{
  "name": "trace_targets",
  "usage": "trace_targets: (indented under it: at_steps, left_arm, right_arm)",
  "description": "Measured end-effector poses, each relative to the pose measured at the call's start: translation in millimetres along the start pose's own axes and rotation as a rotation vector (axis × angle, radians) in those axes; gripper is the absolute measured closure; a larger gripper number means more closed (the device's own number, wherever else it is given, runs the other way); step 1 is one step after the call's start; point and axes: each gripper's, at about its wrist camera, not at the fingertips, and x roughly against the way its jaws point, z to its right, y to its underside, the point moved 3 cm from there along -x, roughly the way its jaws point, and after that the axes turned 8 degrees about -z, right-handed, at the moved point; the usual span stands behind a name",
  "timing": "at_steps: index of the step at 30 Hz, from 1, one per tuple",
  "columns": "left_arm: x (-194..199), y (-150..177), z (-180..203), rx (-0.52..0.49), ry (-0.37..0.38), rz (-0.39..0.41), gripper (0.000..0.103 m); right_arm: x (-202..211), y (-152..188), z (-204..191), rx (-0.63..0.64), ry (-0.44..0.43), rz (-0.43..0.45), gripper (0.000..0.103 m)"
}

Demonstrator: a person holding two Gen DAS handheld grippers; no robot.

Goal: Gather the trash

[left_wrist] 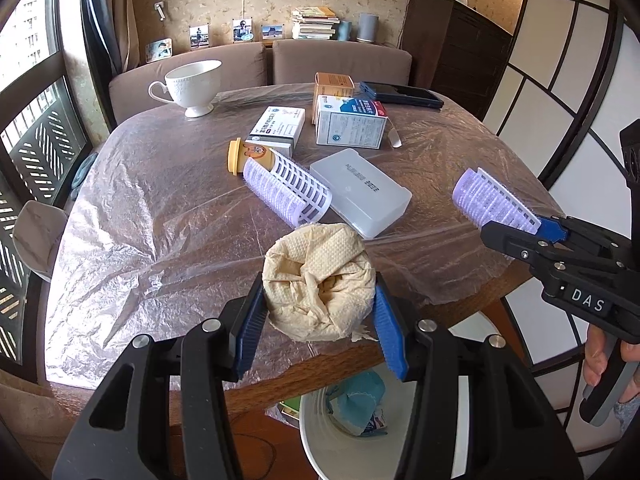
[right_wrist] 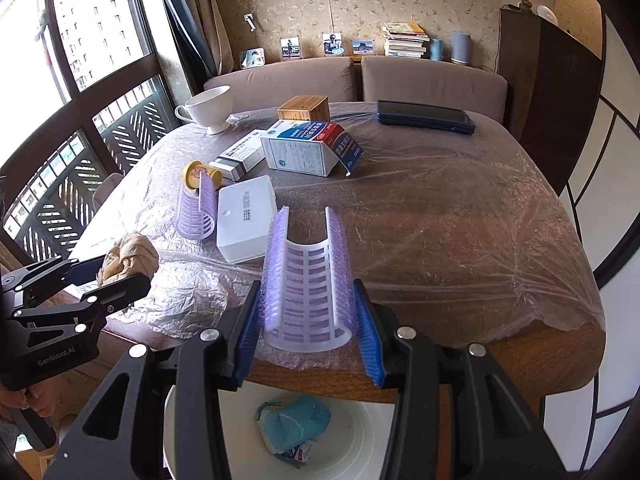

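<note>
**Both grippers carrying trash toward the white bin below the table edge**

A person is holding a gripper in each hand above the near edge of a wooden table that is wearing a crinkled clear plastic cover. Directly under that edge a white bin is standing open, already holding blue crumpled trash.

The left gripper is clenching a crumpled beige paper towel between its blue pads; the wad is hanging above the table edge, just back from the bin's mouth. The right gripper is squeezing a curved piece of purple hair roller by its two sides, also hovering over the table edge above the bin. Both items are probably being held out here so they can be dropped straight in.

Farther from the bin, a second purple roller is lying on the table beside a flat white case, with medicine boxes, a white cup and a dark phone beyond.

The left wrist view is showing the right gripper from the side, with the person's fingers on its handle, and only a slice of the bin. The right wrist view is showing the bin's mouth fully, and the paper towel from the side in the left gripper's grasp.
</note>
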Motion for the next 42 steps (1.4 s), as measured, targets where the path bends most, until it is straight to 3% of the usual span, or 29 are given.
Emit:
trace_targets:
  at_steps: [15, 30, 42]
  left_arm:
    - [13, 37, 34, 0.064, -0.037, -0.011, 0.052]
    - [12, 92, 66, 0.115, -0.067, -0.061, 0.052]
    - [-3, 129, 72, 0.134, -0.086, -0.13, 0.052]
  right_arm:
    - [22, 39, 0, 0.071, -0.069, -0.014, 0.06]
    - [26, 113, 4, 0.119, -0.113, -0.111, 0.06]
    - [9, 147, 7, 0.121, -0.116, -0.194, 0.06]
